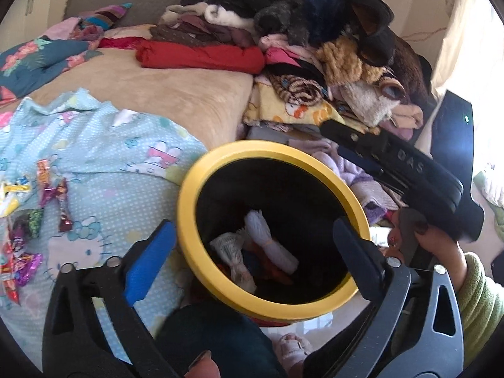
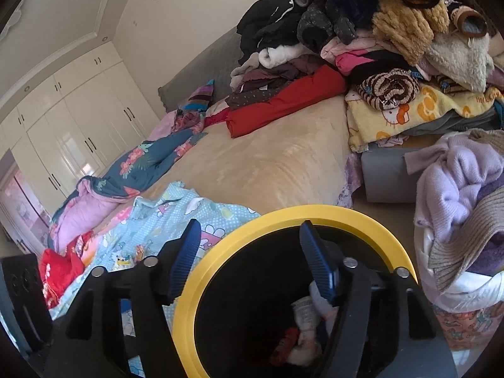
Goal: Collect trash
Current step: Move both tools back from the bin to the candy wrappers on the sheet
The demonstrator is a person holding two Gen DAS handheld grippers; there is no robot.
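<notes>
Over the yellow-rimmed bin (image 1: 189,220), your left gripper (image 1: 252,252) and right gripper (image 2: 249,258) both hang spread and empty.

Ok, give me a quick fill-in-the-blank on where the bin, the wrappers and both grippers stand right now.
1. The rim of the trash bin is coloured ____.
2. Both the left gripper and the right gripper have their jaws ____.
3. The candy wrappers lie on the light blue ____ printed with cartoon cats.
4. White crumpled trash lies ____ the bin.

Missing words: yellow; open; sheet; inside
</notes>
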